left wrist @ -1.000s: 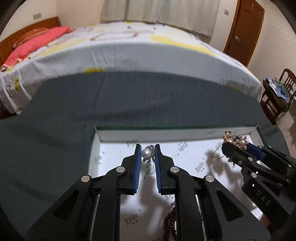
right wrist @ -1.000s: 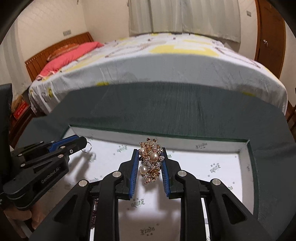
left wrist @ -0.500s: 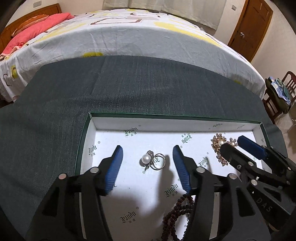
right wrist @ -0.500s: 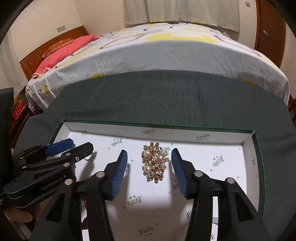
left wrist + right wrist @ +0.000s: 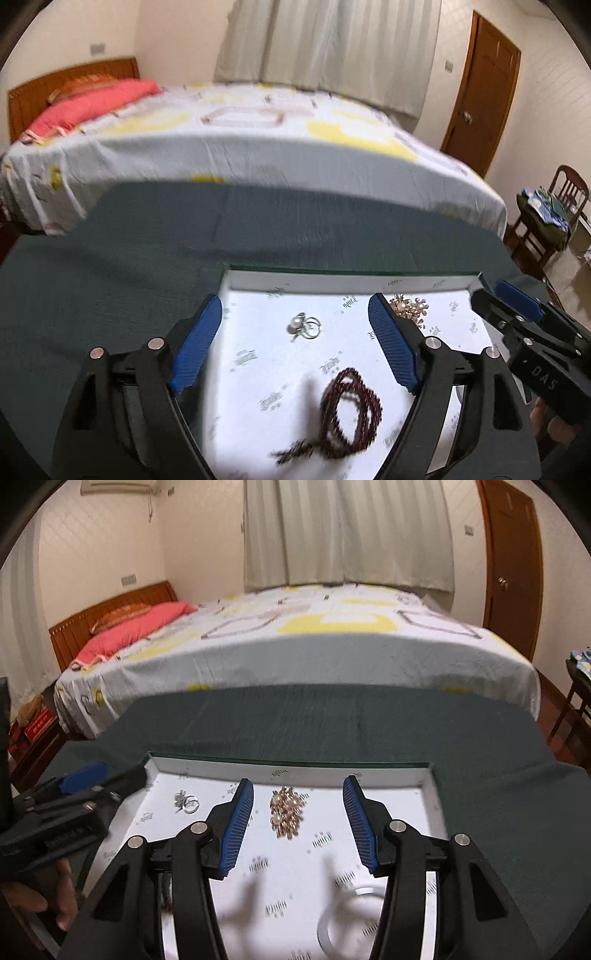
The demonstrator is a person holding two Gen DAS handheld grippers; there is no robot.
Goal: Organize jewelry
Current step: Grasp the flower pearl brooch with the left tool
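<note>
- Jewelry lies loose in a shallow white tray (image 5: 332, 282) with a green rim, set on the dark green cloth of the tabletop (image 5: 369, 723).
- One pearl ring (image 5: 303, 326), silver band; one gold brooch (image 5: 286, 809) studded with pearls; one coil of dark red beads (image 5: 347, 413); one white bangle (image 5: 351, 919) at the tray's near edge.
- Left claw (image 5: 295, 347) is still opening, nothing between its blue pads; the ring lies on the tray beyond it.
- Right claw (image 5: 298, 818) stands spread, the brooch on the tray past its tips, untouched.
- A second ago each claw pinched its piece; both pieces now rest on the tray and the claws have pulled back and up.
</note>
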